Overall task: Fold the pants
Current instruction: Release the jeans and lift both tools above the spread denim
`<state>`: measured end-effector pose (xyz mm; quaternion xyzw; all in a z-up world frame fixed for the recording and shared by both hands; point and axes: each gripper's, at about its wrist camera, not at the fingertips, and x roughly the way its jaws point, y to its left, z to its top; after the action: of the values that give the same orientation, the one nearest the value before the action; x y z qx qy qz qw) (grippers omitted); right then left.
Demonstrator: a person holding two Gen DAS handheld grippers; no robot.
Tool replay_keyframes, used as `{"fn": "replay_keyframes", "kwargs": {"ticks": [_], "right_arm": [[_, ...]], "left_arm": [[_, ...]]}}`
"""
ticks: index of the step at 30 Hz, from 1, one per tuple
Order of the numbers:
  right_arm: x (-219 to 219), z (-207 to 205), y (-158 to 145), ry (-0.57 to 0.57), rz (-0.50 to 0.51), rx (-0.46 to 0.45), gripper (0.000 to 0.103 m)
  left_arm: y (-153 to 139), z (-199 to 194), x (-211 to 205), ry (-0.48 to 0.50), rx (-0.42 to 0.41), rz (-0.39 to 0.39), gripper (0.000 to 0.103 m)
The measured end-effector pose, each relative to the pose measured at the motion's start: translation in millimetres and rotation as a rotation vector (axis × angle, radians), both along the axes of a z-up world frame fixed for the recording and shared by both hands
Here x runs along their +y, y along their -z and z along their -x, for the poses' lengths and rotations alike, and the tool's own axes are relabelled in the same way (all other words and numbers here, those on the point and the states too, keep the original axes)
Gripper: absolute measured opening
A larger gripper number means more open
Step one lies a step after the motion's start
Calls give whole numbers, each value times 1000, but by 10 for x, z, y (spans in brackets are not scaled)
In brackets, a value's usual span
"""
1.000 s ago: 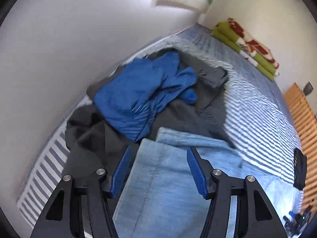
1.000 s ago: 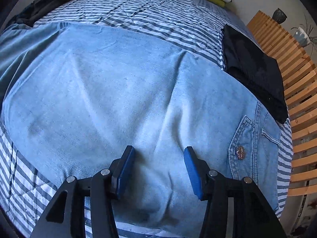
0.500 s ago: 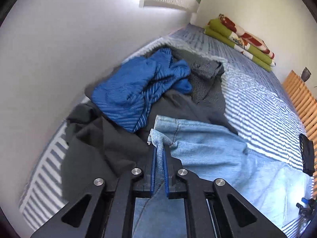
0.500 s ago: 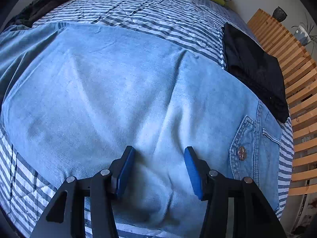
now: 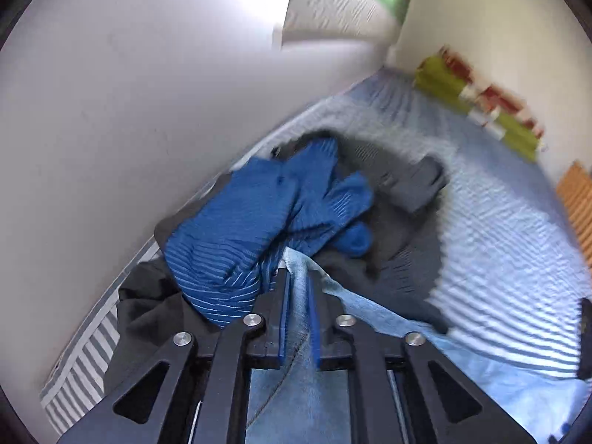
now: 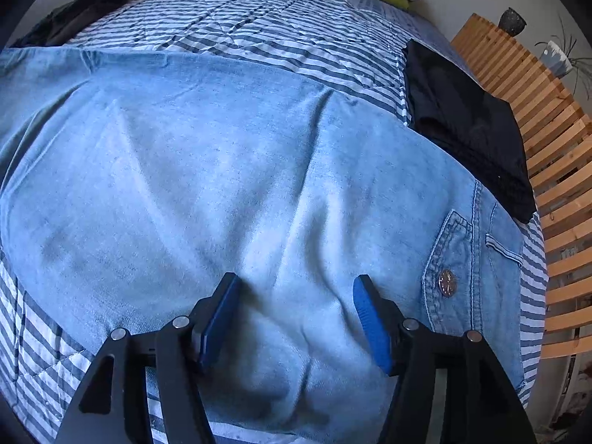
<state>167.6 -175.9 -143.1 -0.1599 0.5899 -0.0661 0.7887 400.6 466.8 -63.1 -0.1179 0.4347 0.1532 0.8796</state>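
**Left tool has the hem; right tool waits over the seat**

The pale blue denim pants [image 6: 229, 192] lie spread across the blue-and-white striped bed cover [image 6: 259, 18], waistband and metal button [image 6: 446, 283] at the right, legs running off left. The left tool [image 5: 298, 288] pinches the hem of a leg between its blue pads, its jaws easing very slightly apart but still pressing the cloth. The hem is raised just in front of a heap of crumpled blue and grey clothes [image 5: 266, 214] by the wall. The right tool [image 6: 296, 318] hovers above the seat, jaws opening, nothing gripped.

The step in hand looks like the first lengthwise fold. Next, the hem probably has to travel toward the waistband while the right tool pins or grips the cloth to stop it sliding.
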Motion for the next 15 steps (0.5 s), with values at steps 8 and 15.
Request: {"fn": "replay_keyframes", "kwargs": {"ticks": [8, 15], "right_arm": [[-28, 17, -140, -11, -33, -18, 60], [105, 419, -614, -72, -190, -138, 60]], "left_arm": [[-473, 398, -122, 20, -75, -86, 34], [-651, 1485, -1374, 430, -94, 20, 34]]}}
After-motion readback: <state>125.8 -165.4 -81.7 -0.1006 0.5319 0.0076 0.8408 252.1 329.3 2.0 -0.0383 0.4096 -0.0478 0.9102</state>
